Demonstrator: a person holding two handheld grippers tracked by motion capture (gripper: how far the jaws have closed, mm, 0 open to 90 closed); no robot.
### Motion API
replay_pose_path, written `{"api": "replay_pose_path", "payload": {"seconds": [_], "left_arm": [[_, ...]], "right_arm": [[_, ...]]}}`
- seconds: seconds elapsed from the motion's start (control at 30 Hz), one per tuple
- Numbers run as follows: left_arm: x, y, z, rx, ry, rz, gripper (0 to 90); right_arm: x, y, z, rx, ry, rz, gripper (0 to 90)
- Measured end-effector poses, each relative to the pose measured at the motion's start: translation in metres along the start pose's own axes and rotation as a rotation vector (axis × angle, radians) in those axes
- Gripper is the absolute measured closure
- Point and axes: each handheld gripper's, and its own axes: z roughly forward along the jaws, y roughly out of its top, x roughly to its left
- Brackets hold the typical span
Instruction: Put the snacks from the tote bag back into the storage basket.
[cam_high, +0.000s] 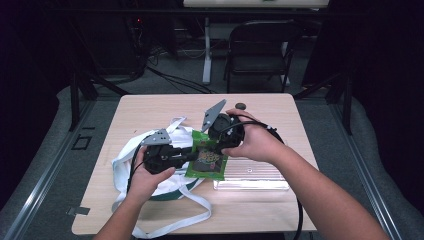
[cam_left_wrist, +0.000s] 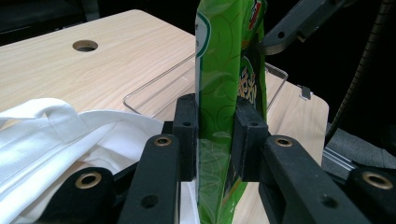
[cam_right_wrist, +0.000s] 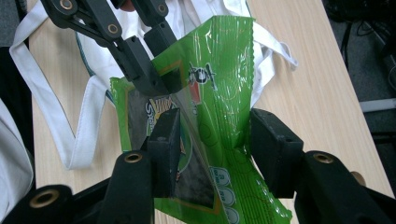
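Snack packet (cam_high: 207, 159) — a green foil one with a dark picture panel — hangs between the two hand-held grippers above the light wooden surface (cam_high: 150, 112). The left hand-held gripper (cam_high: 192, 156) is clamped on the packet: in the left gripper view its pads (cam_left_wrist: 187, 135) press flat against both faces of the green foil (cam_left_wrist: 219, 93), which stands upright between them. In the right gripper view the same gripper (cam_right_wrist: 161, 74) comes in from the top and pinches the packet's upper left part (cam_right_wrist: 196, 107).

The right hand-held gripper (cam_high: 219, 146) reaches in from the other side, and its jaws stand apart with the packet's crumpled edge between them. The left pad (cam_right_wrist: 164, 149) lies against the foil, while the right pad (cam_right_wrist: 273, 149) sits just beside the creased fold; whether it touches cannot be told.

Below and left of the packet lies a white cloth tote bag (cam_high: 127, 160), its straps looping over the surface toward the near edge. Just right of the packet rests a clear plastic tray (cam_high: 255, 175) — in the left gripper view its thin rim (cam_left_wrist: 154, 84) shows behind the bag (cam_left_wrist: 56, 135).
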Motion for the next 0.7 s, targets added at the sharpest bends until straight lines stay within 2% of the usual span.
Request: {"api": "replay_pose_path", "payload": {"seconds": [0.13,0.37,0.57,0.7], "left_arm": [[-0.0009,0.0000,0.0011,0.003,-0.004,0.006,74.8],[-0.0023,0.0001,0.0021,0.011,-0.010,0.021,74.8],[-0.0030,-0.0002,0.0035,0.012,-0.013,0.030,74.5],[-0.0030,-0.0006,0.0040,0.005,-0.018,0.025,73.7]], "right_arm": [[-0.0008,-0.0011,0.0008,0.015,0.014,0.008,57.0],[-0.0032,-0.0032,-0.0001,0.033,0.038,0.014,69.0],[-0.0029,-0.0035,-0.0007,0.047,0.068,-0.002,76.4],[-0.0026,-0.0027,-0.0019,0.063,0.071,-0.023,77.7]]}}
